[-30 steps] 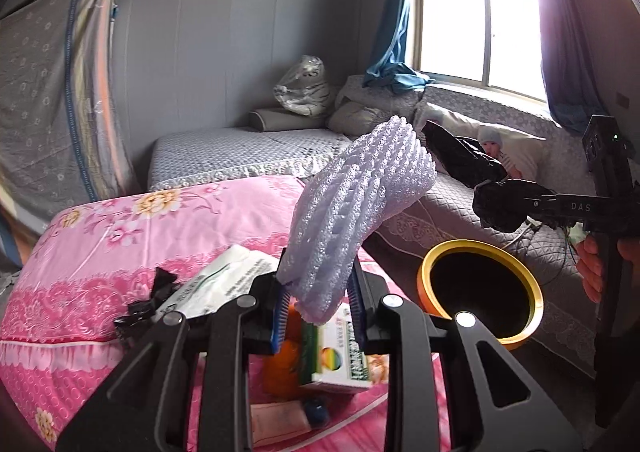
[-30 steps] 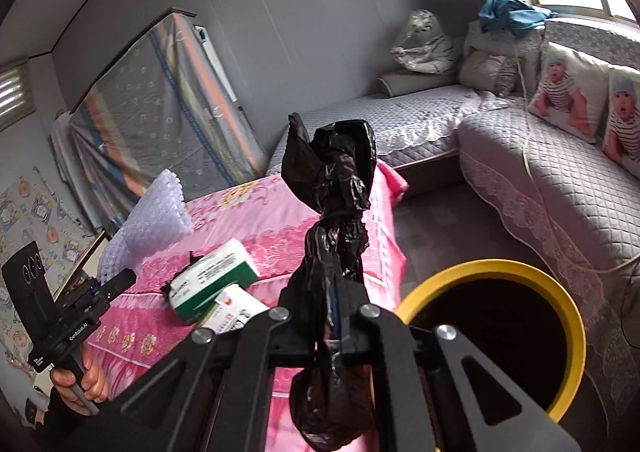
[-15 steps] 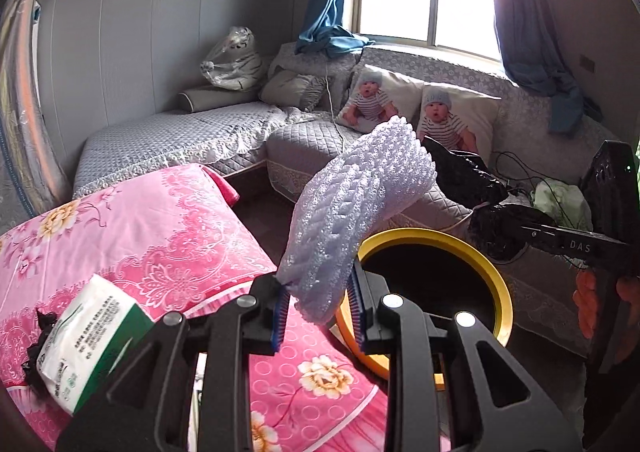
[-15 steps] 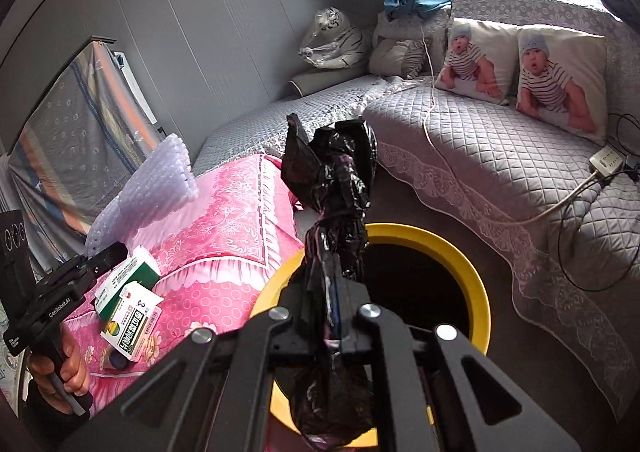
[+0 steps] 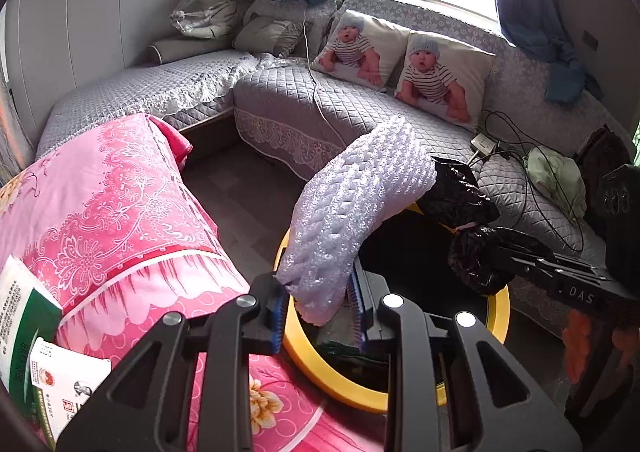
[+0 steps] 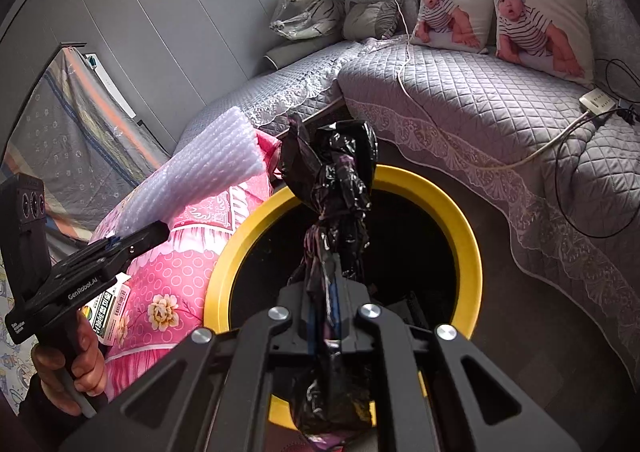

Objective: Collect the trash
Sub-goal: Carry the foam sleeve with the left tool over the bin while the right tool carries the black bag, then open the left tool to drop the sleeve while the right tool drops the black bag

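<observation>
Above yellow-rimmed bin (image 5: pixel 496 316), white knobbly foam sheet (image 5: pixel 352 219), crumpled black bag (image 6: pixel 332 187)

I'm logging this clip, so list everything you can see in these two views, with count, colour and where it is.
Foam wrap: one, white, clamped in the left gripper beside the bin.
Plastic bag: one, black, crumpled, clamped in the right gripper over the bin.
Trash bin: one, yellow rim, dark inside, on the floor beside the pink cloth.
Pink cloth: one, floral, left of the bin.
Boxes: at least two, white and green, on the pink cloth.
Baby-print pillows: two, on the grey sofa.
Toy tiger: one, plastic-wrapped, sofa corner.
Power strip: one, white, on the sofa.
Left gripper: shut.
Right gripper: shut.
</observation>
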